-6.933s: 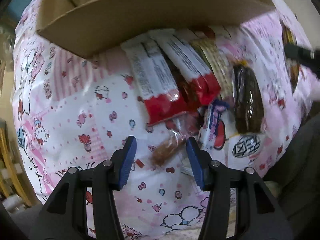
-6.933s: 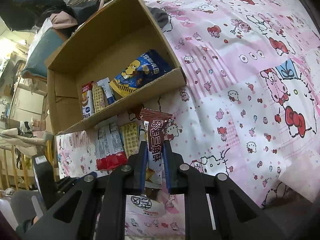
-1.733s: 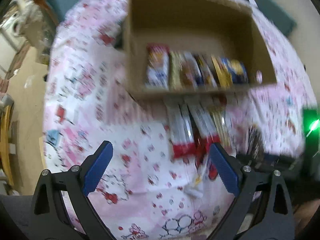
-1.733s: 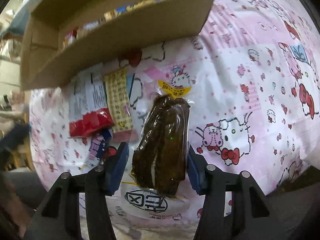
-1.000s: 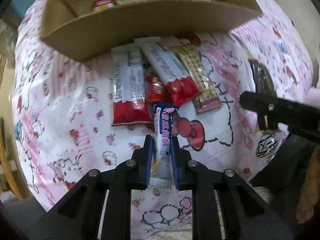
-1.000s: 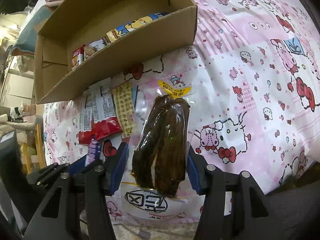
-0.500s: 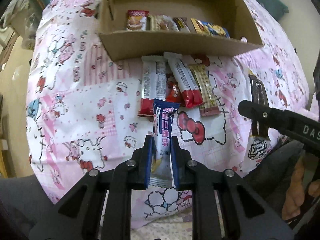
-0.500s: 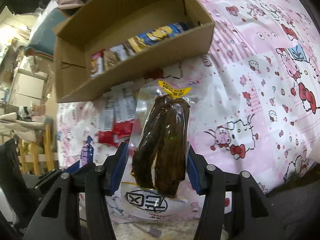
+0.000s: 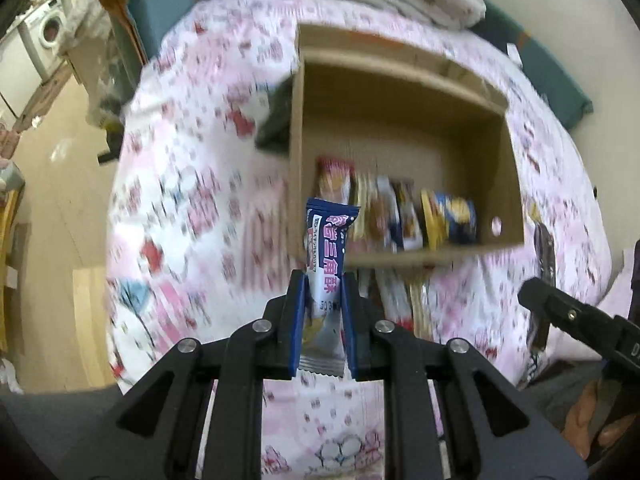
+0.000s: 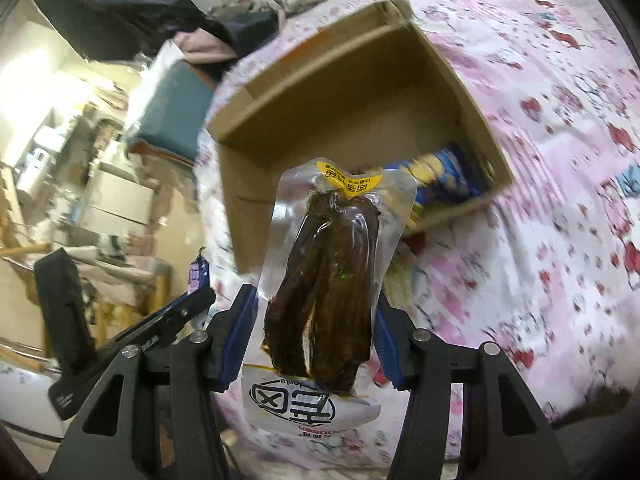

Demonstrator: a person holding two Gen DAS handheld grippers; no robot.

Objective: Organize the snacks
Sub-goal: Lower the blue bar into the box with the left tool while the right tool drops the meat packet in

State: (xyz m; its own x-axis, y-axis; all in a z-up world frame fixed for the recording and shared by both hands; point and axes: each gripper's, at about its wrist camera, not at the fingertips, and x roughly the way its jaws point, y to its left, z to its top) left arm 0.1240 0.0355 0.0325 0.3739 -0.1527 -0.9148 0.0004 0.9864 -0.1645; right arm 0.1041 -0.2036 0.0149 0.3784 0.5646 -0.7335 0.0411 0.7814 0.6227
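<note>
Left wrist view: left claw (image 9: 323,312) pressed together on 1 slim blue-and-white snack bar (image 9: 326,268), pinched at its lower half; the bar's long axis runs along the claw fingers, top end pointing toward the cardboard box (image 9: 400,80). Landmark = that box, lying open on a pink cartoon-print bed cover (image 9: 180,200). The bar's tip overlaps the box's near-left corner in this view; box lies ahead and slightly right of the claw. Inside the box, 1 row of packets (image 9: 400,216) stands along the near wall; the far half looks bare. More packets (image 9: 400,296) lie on the cover just outside the near wall; blurred, count unclear. Bar wrapper carries large Chinese characters; a small weight mark near the claw is too small to be sure of. Right claw's body (image 9: 576,320) shows beyond the box's near-right corner.

Right wrist view: right claw (image 10: 316,332) pinching 1 clear vacuum pouch (image 10: 324,280) of dark brown strips by its sides, jaws part-spread around its width; long axis along the fingers, yellow label end toward the box (image 10: 360,92), which lies ahead. Pouch has Chinese print on the yellow tab and a large printed logo on its white lower end; a small Latin word reads upside down, unclear. Left claw's body (image 10: 120,340) sits left of the box.

Judgement: both snacks are clear of the cover and aimed boxward; neither hand is plainly nearer; the coming placement turns on fitting each into the row.
</note>
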